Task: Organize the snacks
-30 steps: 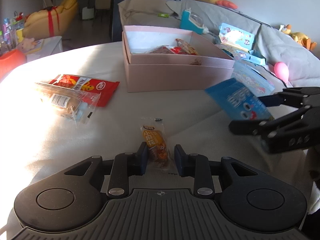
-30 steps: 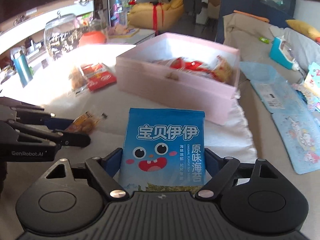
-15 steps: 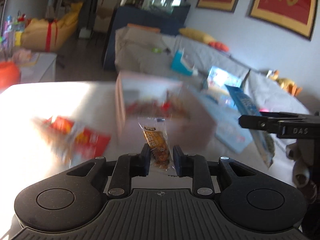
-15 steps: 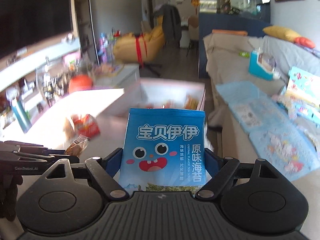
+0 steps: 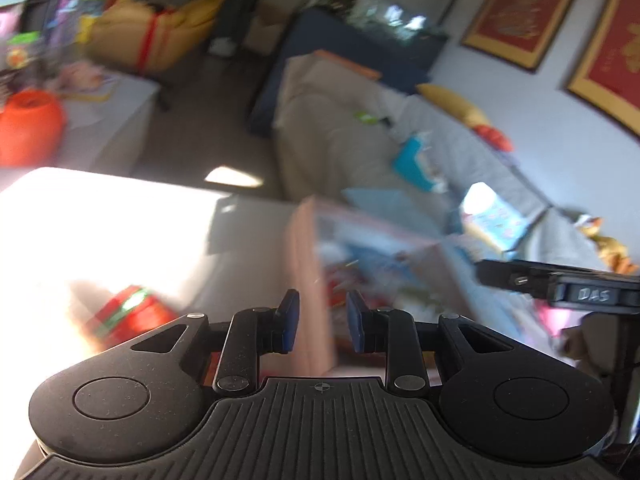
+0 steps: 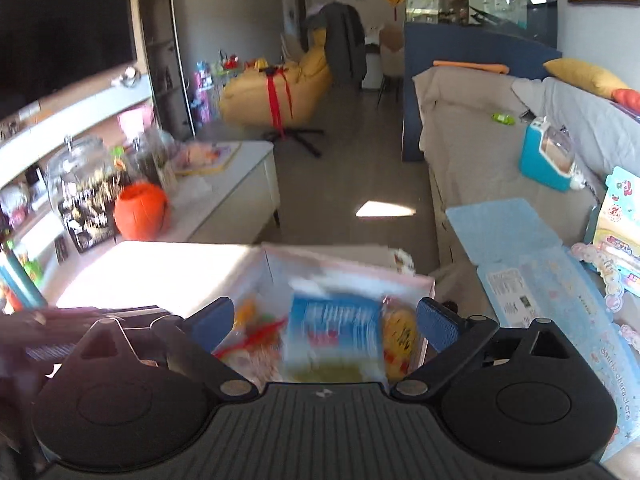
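Observation:
The open pink box [image 6: 348,266] lies just below my right gripper [image 6: 324,318]. That gripper's jaws are opening wide, and the pads touch nothing. The blue seaweed packet [image 6: 334,332] shows blurred between them, down inside the box among other snacks. In the left wrist view my left gripper [image 5: 322,322] hangs at the near corner of the pink box [image 5: 306,264], its jaws nearly together. No packet shows between its pads. Blurred blue and red packets [image 5: 372,264] lie inside the box. The right gripper [image 5: 504,276] reaches in from the right, above the box.
A red snack packet [image 5: 128,316] lies on the sunlit white table [image 5: 100,220] left of the box. An orange pumpkin pot [image 6: 140,210] and a glass jar [image 6: 80,188] stand on the low cabinet beyond. A grey sofa with blue mats [image 6: 516,236] is on the right.
Both grippers rose and came over the pink box. The right jaws opened and the blue packet left them, down into the box. The orange packet is gone from between the left pads.

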`<state>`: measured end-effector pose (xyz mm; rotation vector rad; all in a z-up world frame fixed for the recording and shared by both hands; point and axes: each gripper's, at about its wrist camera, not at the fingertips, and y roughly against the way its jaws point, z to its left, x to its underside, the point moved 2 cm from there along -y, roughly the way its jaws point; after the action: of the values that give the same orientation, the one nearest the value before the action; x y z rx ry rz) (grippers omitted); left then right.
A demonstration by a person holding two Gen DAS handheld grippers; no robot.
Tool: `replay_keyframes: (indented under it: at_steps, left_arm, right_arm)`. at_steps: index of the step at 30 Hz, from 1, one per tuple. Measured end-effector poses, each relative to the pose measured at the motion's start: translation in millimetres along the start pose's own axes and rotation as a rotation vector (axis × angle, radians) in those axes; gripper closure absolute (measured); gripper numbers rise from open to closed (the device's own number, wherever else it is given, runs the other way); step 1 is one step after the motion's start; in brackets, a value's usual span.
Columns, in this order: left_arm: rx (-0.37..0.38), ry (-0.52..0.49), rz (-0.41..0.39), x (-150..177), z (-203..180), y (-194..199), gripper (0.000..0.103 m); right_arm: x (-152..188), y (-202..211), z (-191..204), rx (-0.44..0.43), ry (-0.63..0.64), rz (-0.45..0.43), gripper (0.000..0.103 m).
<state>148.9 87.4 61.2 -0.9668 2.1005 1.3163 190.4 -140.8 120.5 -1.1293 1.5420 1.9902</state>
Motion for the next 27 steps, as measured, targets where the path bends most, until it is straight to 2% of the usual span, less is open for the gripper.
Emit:
replay_keyframes:
  at_steps: [4,7,13,16,17,18,19,24,27]
  left_arm:
    - [-0.217,0.053,-0.017,19,45,26,0.074]
    - [-0.289,0.129,-0.023,24,74,38,0.074]
    - [-0.302,0.207,0.002,33,103,41,0.074]
    - [-0.286,0.238,-0.022,36,107,47,0.074]
    - [-0.281,0.253,-0.038,36,111,52,0.074]
    - [-0.275,0.269,-0.055,36,115,56,0.074]
    - [-0.270,0.283,-0.069,35,118,59,0.074]
    - [-0.257,0.278,-0.059,31,122,55,0.074]
    - [-0.248,0.248,-0.065,28,115,51,0.074]
  right_arm:
    - [14,-6,12,-0.073,-0.026,0.030,0.005]
    - [14,-14,42,-0.136,0.002,0.036,0.005]
    - [16,-49,136,-0.208,0.138,0.071,0.009]
    - [20,-77,177,-0.195,0.222,0.106,0.020]
    - [22,-88,186,-0.189,0.235,0.127,0.027]
    - [23,-97,192,-0.185,0.237,0.148,0.034]
    - [25,-107,197,-0.182,0.232,0.168,0.036]
    - [40,-142,204,-0.158,0.231,0.241,0.037]
    - [54,-135,203,-0.241,0.196,0.275,0.036]
